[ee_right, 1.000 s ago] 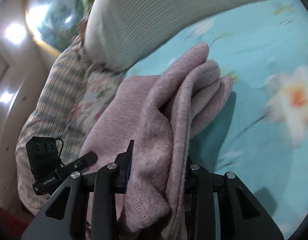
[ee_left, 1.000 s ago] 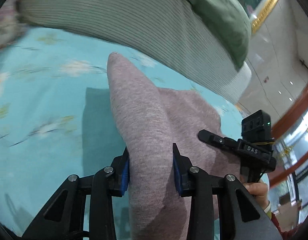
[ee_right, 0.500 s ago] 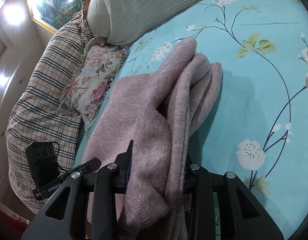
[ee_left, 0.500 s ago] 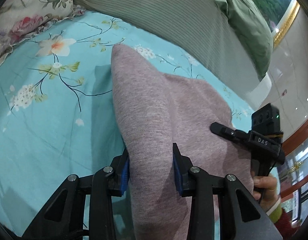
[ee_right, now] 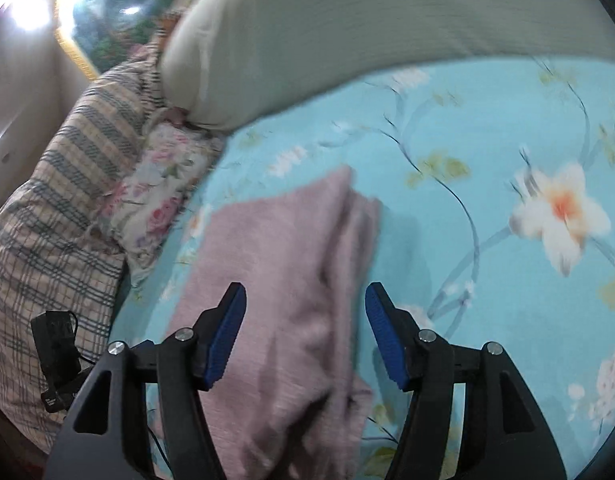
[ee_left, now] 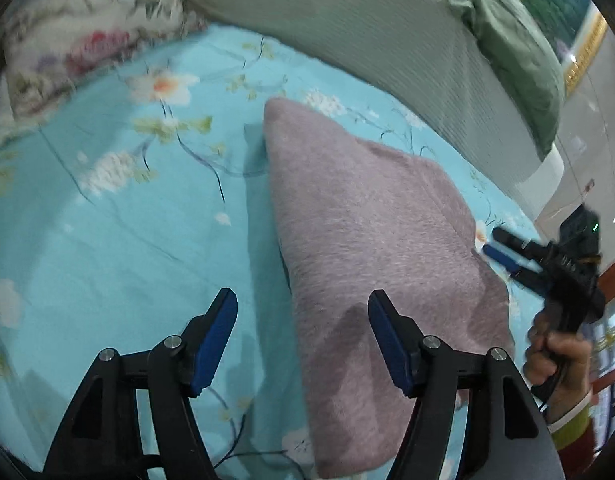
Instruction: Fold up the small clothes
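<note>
My left gripper point(ee_left: 301, 334) and right gripper point(ee_right: 305, 334) opening, pads clear of the blurred pink garment point(ee_left: 371, 248) between them, its near end cut off.

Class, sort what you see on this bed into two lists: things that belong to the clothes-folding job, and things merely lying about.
Belongs to the job:
- pink knitted garment, folded on the sheet
- left claw, jaws opening, pads clear of the garment
- right claw, jaws opening, pads clear of it too

Just lying about:
- floral pillow
- grey striped duvet
- plaid bedding
- green cloth

pink garment's point(ee_left: 371, 240) near end cut off
</note>
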`<state>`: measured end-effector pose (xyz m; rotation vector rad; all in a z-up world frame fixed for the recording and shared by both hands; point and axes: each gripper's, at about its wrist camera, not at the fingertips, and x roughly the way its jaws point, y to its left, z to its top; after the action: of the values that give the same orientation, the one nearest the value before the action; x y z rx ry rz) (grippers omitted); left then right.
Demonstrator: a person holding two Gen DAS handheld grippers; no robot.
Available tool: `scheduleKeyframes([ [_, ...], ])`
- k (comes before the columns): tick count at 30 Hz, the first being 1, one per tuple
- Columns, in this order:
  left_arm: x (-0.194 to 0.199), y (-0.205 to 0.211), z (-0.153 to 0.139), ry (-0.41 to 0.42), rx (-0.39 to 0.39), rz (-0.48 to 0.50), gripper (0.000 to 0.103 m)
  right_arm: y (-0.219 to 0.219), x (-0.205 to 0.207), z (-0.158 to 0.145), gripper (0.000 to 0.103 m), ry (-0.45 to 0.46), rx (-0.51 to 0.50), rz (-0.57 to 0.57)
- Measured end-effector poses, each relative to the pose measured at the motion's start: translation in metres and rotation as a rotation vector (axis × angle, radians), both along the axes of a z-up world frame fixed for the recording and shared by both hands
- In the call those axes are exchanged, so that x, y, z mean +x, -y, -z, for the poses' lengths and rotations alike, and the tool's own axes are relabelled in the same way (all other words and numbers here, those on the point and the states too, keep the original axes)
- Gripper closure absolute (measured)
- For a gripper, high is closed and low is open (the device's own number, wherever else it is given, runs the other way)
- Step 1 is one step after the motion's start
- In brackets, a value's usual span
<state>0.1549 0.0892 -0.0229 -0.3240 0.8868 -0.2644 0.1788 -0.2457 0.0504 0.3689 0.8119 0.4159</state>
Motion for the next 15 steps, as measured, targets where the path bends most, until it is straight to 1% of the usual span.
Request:
scheduleKeyframes([
  [2,-0.008,0.005,-0.010,0.037,0.003,0.029,0.036,-0.008,0.009,0.007,0.045,-0.028,-0.031,-0.010],
  [3,-0.011,0.007,-0.014,0.050,-0.004,0.045,0.036,-0.012,0.018,0.018,0.046,-0.067,-0.065,0.003],
  [4,-0.014,0.010,-0.018,0.067,-0.015,0.070,0.036,-0.012,0.024,0.026,0.047,-0.096,-0.077,0.010],
  [5,-0.018,0.014,-0.021,0.083,-0.026,0.090,0.036,-0.011,0.032,0.037,0.066,-0.139,-0.081,0.020],
  [6,-0.020,0.017,-0.024,0.095,-0.040,0.108,0.036,-0.010,0.039,0.045,0.090,-0.175,-0.060,0.025],
  [7,-0.021,0.021,-0.025,0.103,-0.058,0.132,0.036,-0.008,0.040,0.043,0.090,-0.167,-0.026,0.023],
  [8,-0.022,0.024,-0.025,0.105,-0.063,0.149,0.036,-0.009,0.038,0.033,0.095,-0.119,0.005,0.009],
  [9,-0.022,0.028,-0.026,0.105,-0.055,0.162,0.036,-0.009,0.036,0.025,0.095,-0.088,0.023,-0.002],
  [10,-0.022,0.033,-0.026,0.106,-0.043,0.177,0.036,-0.010,0.033,0.012,0.095,-0.036,0.038,-0.012],
  [11,-0.022,0.036,-0.027,0.109,-0.035,0.188,0.036,-0.012,0.032,0.008,0.095,-0.016,0.033,-0.012],
  [12,-0.021,0.039,-0.027,0.112,-0.030,0.201,0.036,-0.012,0.032,0.005,0.095,-0.013,0.015,-0.008],
  [13,-0.020,0.042,-0.026,0.112,-0.026,0.208,0.036,-0.012,0.036,0.010,0.095,-0.028,-0.020,0.003],
  [14,-0.018,0.044,-0.023,0.105,-0.024,0.210,0.036,-0.012,0.039,0.018,0.095,-0.052,-0.066,0.021],
  [15,-0.016,0.044,-0.019,0.096,-0.022,0.206,0.036,-0.010,0.043,0.032,0.095,-0.096,-0.091,0.032],
])
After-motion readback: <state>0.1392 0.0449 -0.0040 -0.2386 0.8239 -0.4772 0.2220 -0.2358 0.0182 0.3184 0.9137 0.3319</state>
